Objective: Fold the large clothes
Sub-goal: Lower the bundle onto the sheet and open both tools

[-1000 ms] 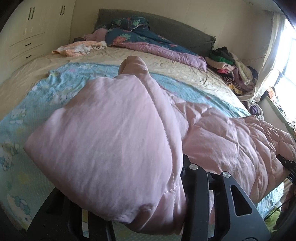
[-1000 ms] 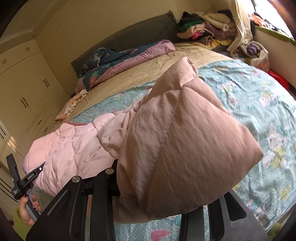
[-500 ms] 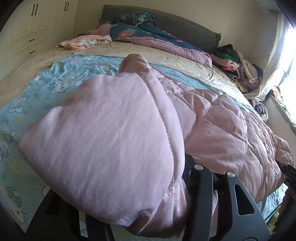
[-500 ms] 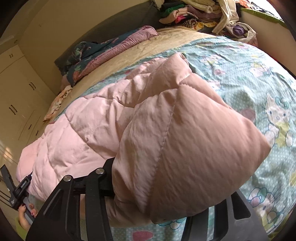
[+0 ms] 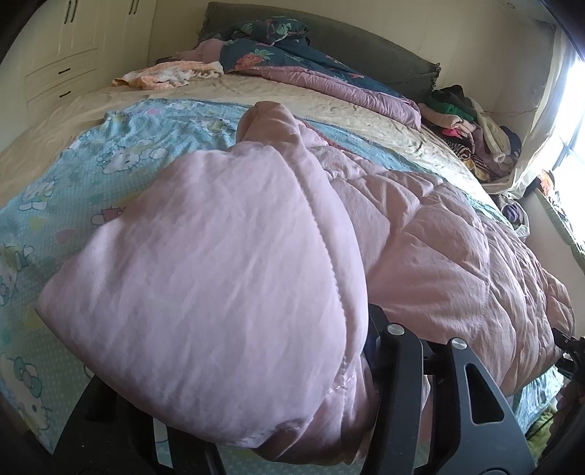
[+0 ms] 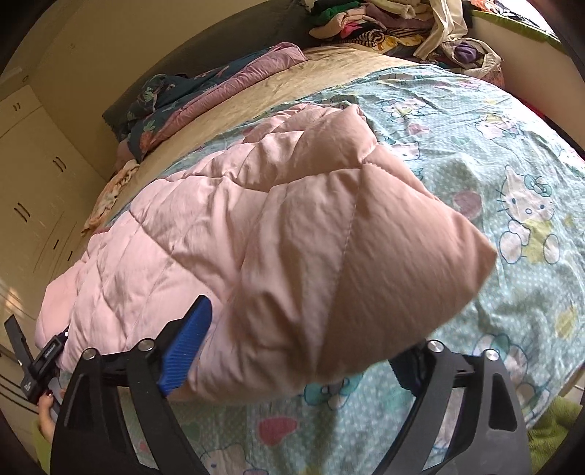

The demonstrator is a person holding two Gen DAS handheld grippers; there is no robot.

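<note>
A pink quilted coat [image 5: 438, 255] [image 6: 219, 219] lies across the bed, its near edge folded back over itself. My left gripper [image 5: 241, 365] is shut on a thick bunch of one end; the fabric drapes over its left finger and presses against the right finger [image 5: 387, 347]. My right gripper [image 6: 303, 339] is opening: its jaws stand wide, the blue pad [image 6: 186, 350] is bare, and the coat's other end rests loosely between them. The left gripper [image 6: 29, 361], held in a hand [image 6: 45, 405], also shows at the lower left of the right wrist view.
A light blue cartoon-cat blanket [image 5: 73, 190] [image 6: 493, 164] covers the near half of the bed. A floral duvet [image 5: 292, 47] and grey headboard [image 5: 365, 54] are at the far end. A pile of clothes [image 5: 468, 120] [image 6: 384, 22] sits by the window. White wardrobes [image 5: 62, 47] line one side.
The right jaws have spread wide off the coat, baring the blue pad, and that end has sunk toward the bed. The coat now lies flatter. The left grip looks unchanged.
</note>
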